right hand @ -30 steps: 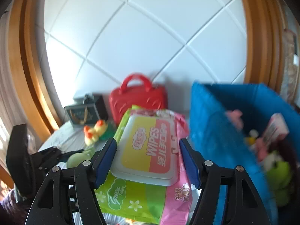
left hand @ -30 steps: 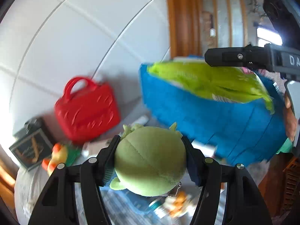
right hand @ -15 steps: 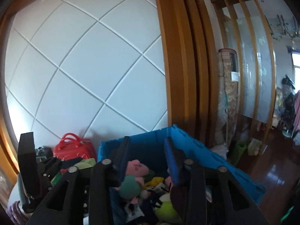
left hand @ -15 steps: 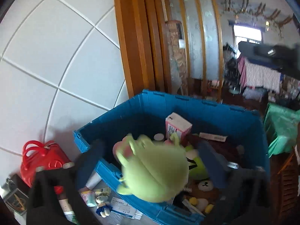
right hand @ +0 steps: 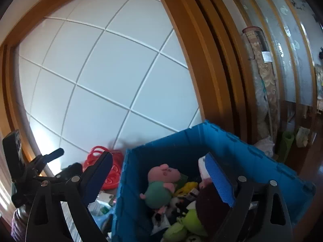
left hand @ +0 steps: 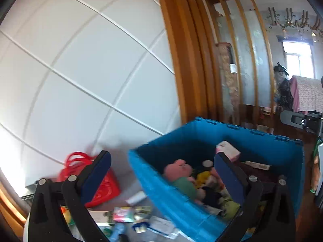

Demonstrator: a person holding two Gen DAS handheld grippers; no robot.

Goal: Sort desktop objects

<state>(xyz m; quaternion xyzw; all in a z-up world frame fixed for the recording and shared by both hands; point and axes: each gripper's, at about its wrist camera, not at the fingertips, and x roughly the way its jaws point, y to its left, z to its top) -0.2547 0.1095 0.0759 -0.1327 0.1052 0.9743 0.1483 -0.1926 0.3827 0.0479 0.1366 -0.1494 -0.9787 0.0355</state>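
A blue plastic crate [left hand: 260, 141] [right hand: 232, 141] holds several toys, among them a pink pig plush in green [left hand: 181, 173] [right hand: 159, 183] and a green plush [right hand: 187, 221]. My left gripper [left hand: 161, 173] is open and empty, held over the crate's near left wall. My right gripper [right hand: 159, 177] is open and empty above the crate. The left gripper body [right hand: 30, 165] shows at the left of the right wrist view.
A red toy handbag [left hand: 94, 179] [right hand: 109, 167] stands against the white tiled wall left of the crate. Small packets and toys [left hand: 129, 215] lie on the table in front of it. A wooden door frame [left hand: 181, 60] rises behind the crate.
My left gripper carried the green plush over the crate and let it go, and now stands open. My right gripper dropped the wipes pack and is open and empty above the crate.
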